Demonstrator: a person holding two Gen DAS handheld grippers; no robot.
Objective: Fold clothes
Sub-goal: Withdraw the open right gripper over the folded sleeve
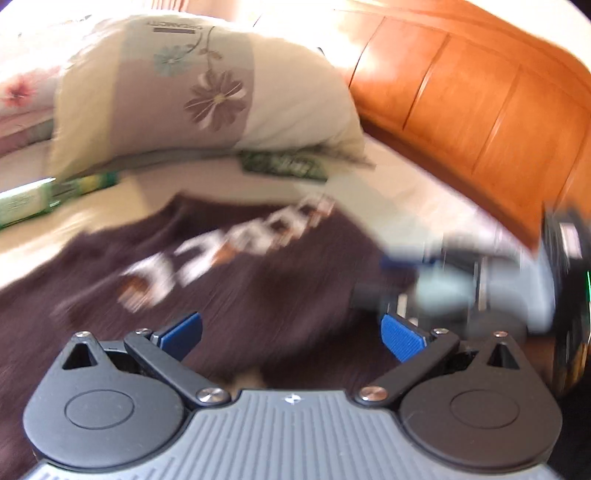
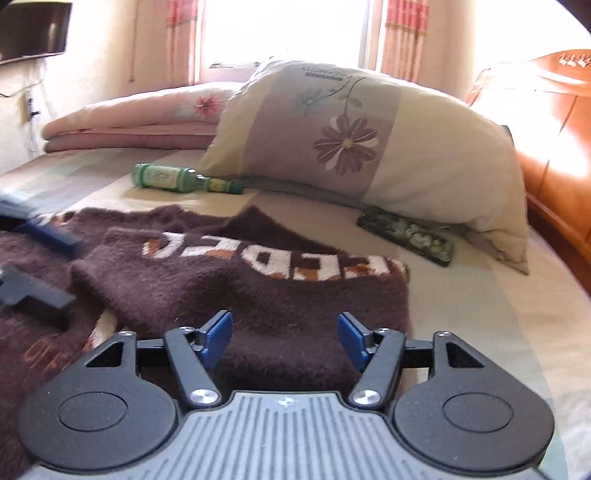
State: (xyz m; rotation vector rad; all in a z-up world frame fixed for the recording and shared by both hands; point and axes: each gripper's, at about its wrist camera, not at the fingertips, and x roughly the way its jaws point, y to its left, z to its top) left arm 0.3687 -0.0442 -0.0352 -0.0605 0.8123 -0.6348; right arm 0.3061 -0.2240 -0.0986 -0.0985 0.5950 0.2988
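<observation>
**Sweater straight ahead of both claws**

The right claw [image 2: 284, 338] gapes with nothing between its pads, over the brown sweater's [image 2: 236, 288] near folded edge. The left claw [image 1: 291, 336], also wide and empty, hovers over the same sweater on the bed [image 2: 480, 295].

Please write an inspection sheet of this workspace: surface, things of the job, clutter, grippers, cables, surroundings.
Surface: bed with a pale striped sheet.
Job's things: brown sweater with white letters, lying partly folded on the bed.
Clutter: green bottle lying on its side; dark patterned case by the pillow; folded pink quilt behind.
Grippers: left gripper jaws open over the sweater, nothing between them, view blurred; right gripper jaws open over the sweater's near edge, nothing gripped.
Cables: a thin wire on the far wall.
Surroundings: wooden headboard, window with pink curtains.
</observation>
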